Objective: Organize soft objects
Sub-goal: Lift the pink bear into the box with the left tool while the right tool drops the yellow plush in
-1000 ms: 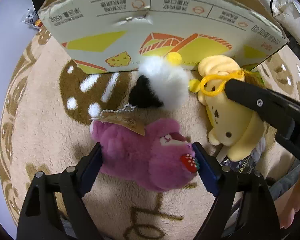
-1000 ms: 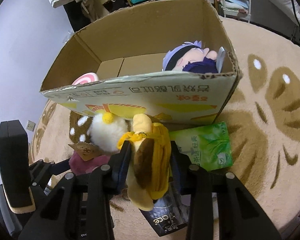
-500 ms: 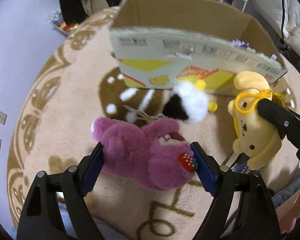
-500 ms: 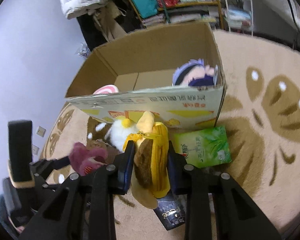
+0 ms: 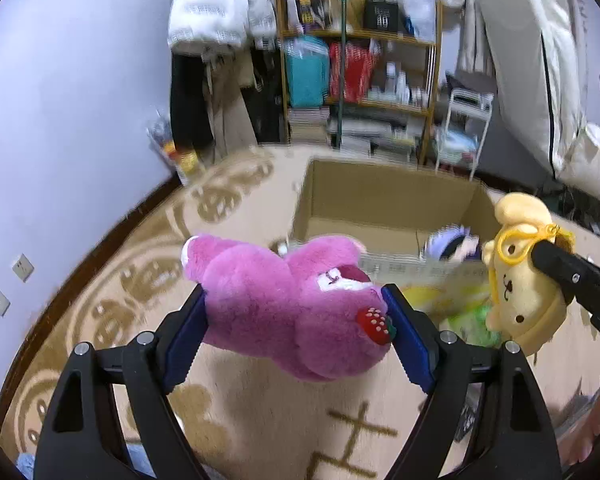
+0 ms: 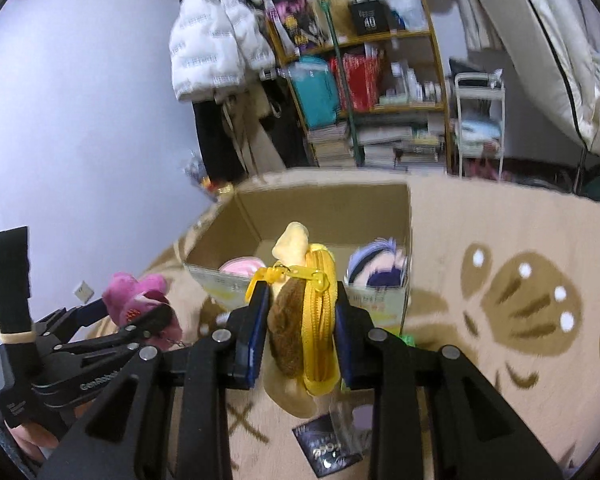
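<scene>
We have a toy in each tool. Our left gripper (image 5: 296,320) is clenched on the purple bear (image 5: 288,300), and our right gripper (image 6: 300,332) is clamped around the yellow dog pouch (image 6: 304,320). Both toys hang in the air on the near side of the cardboard box (image 5: 380,200), above the rug (image 5: 148,280).

To finish well, we should carry each toy over the box's near wall before letting go, and release low so nothing bounces out.

Inside the box, a purple-haired doll (image 6: 376,272) sits against the right corner and a pink toy (image 6: 240,268) against the near wall, so the back-left part looks open. The two grippers are close together; we should go in one at a time.
</scene>
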Motion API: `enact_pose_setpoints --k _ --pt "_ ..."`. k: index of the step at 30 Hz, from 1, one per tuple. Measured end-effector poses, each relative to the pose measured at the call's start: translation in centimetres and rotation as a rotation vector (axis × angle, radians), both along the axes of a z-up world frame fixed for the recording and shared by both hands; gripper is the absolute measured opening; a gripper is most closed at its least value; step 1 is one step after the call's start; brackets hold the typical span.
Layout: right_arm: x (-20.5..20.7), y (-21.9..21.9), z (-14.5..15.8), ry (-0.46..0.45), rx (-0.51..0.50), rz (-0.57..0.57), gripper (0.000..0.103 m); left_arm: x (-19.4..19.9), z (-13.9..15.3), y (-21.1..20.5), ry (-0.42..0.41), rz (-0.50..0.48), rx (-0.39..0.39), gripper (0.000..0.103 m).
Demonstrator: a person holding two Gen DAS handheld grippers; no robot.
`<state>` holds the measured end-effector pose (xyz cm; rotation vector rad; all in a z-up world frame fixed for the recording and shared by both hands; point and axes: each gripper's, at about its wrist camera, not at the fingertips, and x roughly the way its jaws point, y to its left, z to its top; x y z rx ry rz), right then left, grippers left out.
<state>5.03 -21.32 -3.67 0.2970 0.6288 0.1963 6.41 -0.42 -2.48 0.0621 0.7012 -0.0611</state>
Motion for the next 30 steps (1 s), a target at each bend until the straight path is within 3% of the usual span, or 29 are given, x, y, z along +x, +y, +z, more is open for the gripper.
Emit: enact_pose_setpoints --k 10,14,27,30 --pt "-0.2 -0.1 1.7 -0.090 -0.028 -0.021 0.031 -0.3 2.8 0.9 -0.160 -0.009 -0.004 0.083" --pt "-0.1 -0.5 2.2 -0.121 -0.028 -0.029 0.031 -0.2 4.0 1.2 -0.240 0.034 0.003 0.083" --pt "2.3 -1.6 2.6 -0.224 -0.033 -0.072 0.032 3.3 5.2 -0.6 -0.363 -0.041 0.009 0.084" --pt "3.6 -2.0 2.2 -0.234 -0.022 -0.083 0.032 4.9 4.4 -1.3 -0.329 -0.078 -0.017 0.084"
